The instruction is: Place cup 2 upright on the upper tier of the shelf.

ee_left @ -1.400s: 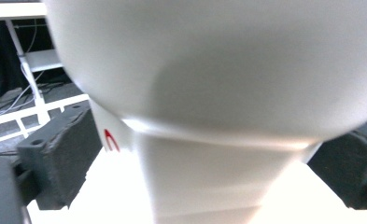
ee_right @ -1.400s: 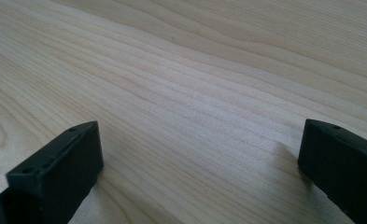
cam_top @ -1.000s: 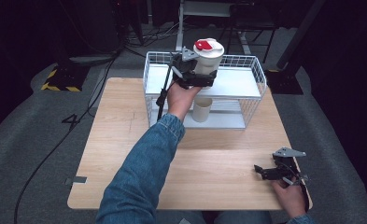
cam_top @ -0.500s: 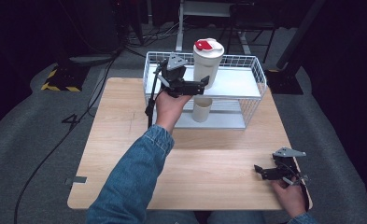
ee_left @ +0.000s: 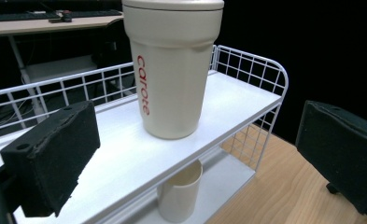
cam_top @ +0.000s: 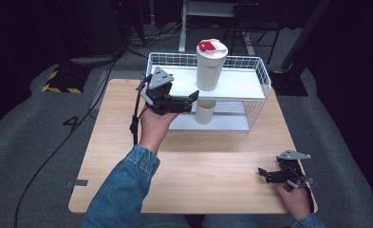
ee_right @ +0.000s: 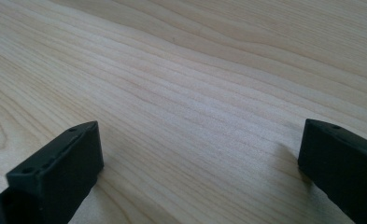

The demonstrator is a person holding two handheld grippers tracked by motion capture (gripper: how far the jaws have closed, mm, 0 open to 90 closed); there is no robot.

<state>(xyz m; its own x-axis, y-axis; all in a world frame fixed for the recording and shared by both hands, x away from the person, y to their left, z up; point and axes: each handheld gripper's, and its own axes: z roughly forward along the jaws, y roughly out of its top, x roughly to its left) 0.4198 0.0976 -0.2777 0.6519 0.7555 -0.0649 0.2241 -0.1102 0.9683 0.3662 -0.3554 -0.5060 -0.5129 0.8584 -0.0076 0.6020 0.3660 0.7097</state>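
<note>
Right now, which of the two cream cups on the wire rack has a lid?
The tall tumbler on the top shelf, with its red-marked lid; the small cup beneath stands open.

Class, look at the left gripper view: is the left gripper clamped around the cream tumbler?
No, the left gripper is open, its jaws apart in front of the tumbler standing free on the rack.

Your wooden table carries a white wire rack at its far edge, and your right gripper rests on the boards near the front right corner. On the rack's upper shelf stands a cream tumbler, upright, marked "carote". On its lower shelf a small cream cup stands directly beneath the tumbler.
</note>
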